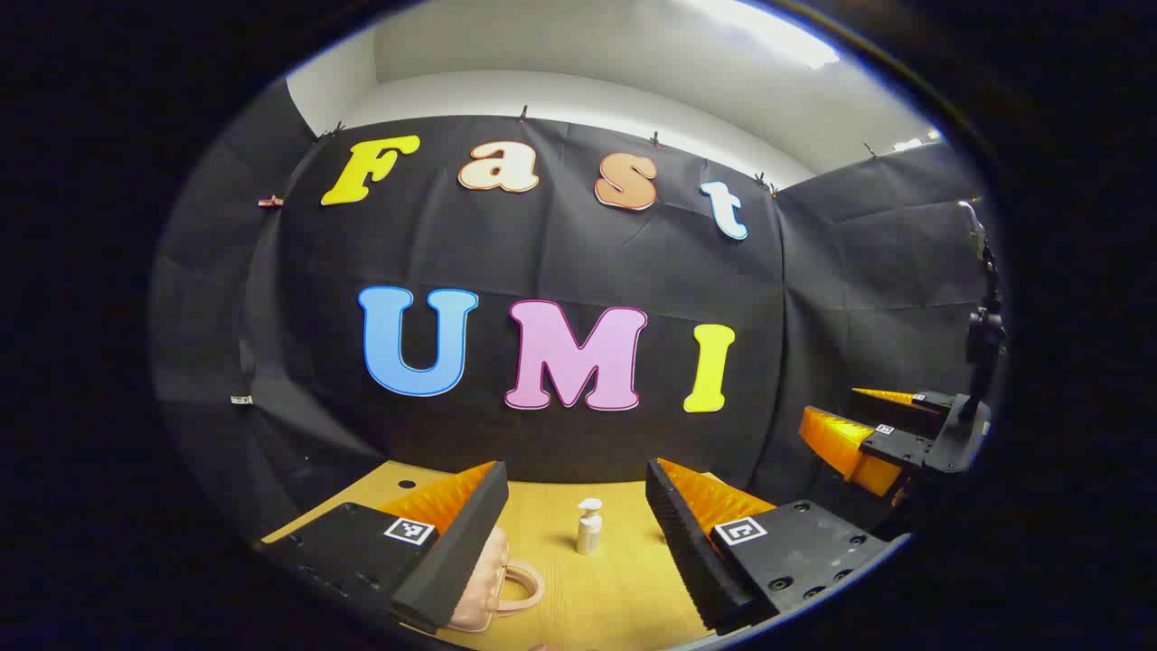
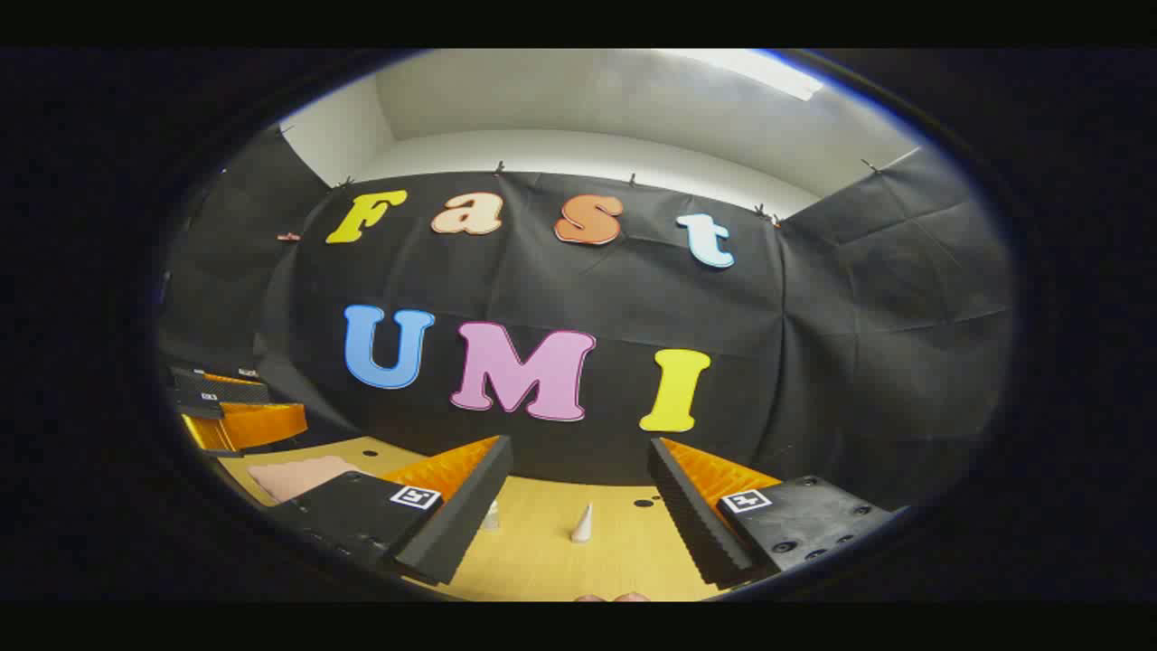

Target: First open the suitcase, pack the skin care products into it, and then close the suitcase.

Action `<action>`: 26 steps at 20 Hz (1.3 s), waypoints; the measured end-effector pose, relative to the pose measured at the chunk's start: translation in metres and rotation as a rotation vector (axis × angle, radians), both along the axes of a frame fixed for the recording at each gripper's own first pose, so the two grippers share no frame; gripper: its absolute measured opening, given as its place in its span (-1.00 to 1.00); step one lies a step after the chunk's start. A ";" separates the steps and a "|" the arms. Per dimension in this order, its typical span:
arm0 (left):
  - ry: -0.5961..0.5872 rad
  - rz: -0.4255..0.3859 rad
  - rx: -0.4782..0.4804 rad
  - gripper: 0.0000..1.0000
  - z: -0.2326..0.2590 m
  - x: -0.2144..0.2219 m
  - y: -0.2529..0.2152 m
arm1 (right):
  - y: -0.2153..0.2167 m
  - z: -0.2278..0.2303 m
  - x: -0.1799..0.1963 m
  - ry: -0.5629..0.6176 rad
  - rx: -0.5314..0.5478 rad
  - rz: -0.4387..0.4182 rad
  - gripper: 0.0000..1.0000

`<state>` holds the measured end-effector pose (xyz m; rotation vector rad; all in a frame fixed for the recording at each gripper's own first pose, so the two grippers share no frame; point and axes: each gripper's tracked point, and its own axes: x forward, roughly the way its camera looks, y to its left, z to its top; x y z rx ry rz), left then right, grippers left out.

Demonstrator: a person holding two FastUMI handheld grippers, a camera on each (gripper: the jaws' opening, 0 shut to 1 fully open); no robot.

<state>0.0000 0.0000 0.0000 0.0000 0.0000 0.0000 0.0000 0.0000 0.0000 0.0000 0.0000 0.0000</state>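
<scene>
The pink suitcase (image 1: 493,579) is lying shut at seven o'clock on the bench (image 1: 615,597), partly hidden behind the left gripper (image 1: 576,520). A white bottle (image 1: 588,526) is standing upright at twelve o'clock between its released fingers. The right gripper (image 2: 578,497) is hanging with fingers released too, a small white cone (image 2: 582,523) standing between them.

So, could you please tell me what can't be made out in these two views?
- Left gripper view: pink suitcase, mostly behind a finger; latch unseen.
- Left gripper view: small white pump bottle, too small for detail.
- Right gripper view: white cone-shaped item, too small to identify.
</scene>
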 end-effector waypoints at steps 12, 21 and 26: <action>0.052 -0.035 -0.012 0.93 -0.021 0.000 0.008 | 0.012 0.003 -0.005 -0.003 -0.015 -0.006 0.92; 0.089 -0.066 0.001 0.93 -0.038 0.004 0.000 | 0.012 -0.003 -0.007 0.019 -0.009 -0.019 0.92; 0.156 -0.098 -0.033 0.93 -0.065 0.011 -0.002 | 0.015 -0.002 0.001 0.003 -0.010 -0.003 0.92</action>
